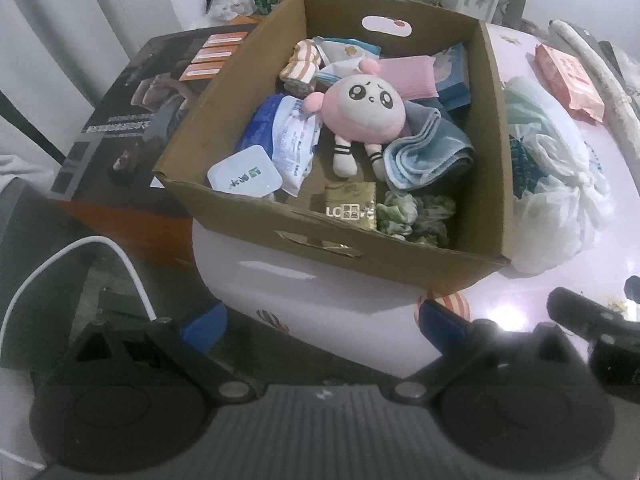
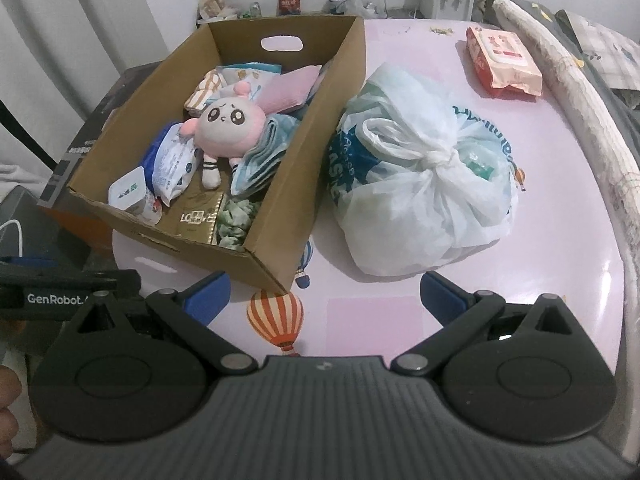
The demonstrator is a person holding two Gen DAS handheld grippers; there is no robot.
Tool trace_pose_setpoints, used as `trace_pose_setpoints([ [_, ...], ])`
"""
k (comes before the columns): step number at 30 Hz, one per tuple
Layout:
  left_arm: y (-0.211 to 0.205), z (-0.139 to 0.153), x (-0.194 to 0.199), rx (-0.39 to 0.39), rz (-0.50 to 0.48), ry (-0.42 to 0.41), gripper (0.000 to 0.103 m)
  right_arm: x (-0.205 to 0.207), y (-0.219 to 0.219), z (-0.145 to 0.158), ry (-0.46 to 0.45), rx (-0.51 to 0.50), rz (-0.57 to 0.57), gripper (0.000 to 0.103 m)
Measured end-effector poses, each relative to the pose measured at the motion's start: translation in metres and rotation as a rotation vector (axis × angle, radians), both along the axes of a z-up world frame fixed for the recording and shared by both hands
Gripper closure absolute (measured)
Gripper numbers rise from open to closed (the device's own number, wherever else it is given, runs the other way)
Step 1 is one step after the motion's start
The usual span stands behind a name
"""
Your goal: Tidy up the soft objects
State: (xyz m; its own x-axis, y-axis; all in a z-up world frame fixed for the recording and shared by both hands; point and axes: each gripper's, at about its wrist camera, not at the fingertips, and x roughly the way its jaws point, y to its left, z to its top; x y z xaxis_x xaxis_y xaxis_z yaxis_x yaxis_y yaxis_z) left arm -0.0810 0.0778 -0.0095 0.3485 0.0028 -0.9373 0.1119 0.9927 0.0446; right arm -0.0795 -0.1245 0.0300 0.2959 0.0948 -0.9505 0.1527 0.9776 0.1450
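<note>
Plush doll (image 2: pixel 224 128) in box (image 2: pixel 308 184) | beyond both grippers' fingers (image 2: pixel 208 300), apart

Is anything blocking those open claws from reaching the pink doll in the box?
Only the cardboard box's near wall stands between both grippers and the pink plush doll. The doll lies on top, uncovered, so coming from above looks clear.
</note>
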Motion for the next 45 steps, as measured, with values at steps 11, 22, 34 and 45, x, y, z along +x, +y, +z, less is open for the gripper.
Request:
trace_pose_setpoints([
  [11, 0.003, -0.002, 0.004, -0.031, 0.016, 0.017, 0.0, 0.005, -0.002, -0.006, 0.027, 0.035, -0.031, 0.001],
  [22, -0.004, 0.001, 0.006, -0.028, 0.008, 0.007, 0.0, 0.01, -0.002, -0.005, 0.019, 0.039, -0.014, 0.001],
  [34, -0.002, 0.001, 0.002, -0.032, -0.003, -0.007, 0.0, 0.008, -0.005, -0.003, 0.017, 0.027, -0.025, 0.001],
  [45, 0.003, -0.001, 0.002, -0.024, -0.008, -0.027, 0.0, 0.007, 0.001, -0.007, 0.016, 0.037, -0.008, 0.001],
])
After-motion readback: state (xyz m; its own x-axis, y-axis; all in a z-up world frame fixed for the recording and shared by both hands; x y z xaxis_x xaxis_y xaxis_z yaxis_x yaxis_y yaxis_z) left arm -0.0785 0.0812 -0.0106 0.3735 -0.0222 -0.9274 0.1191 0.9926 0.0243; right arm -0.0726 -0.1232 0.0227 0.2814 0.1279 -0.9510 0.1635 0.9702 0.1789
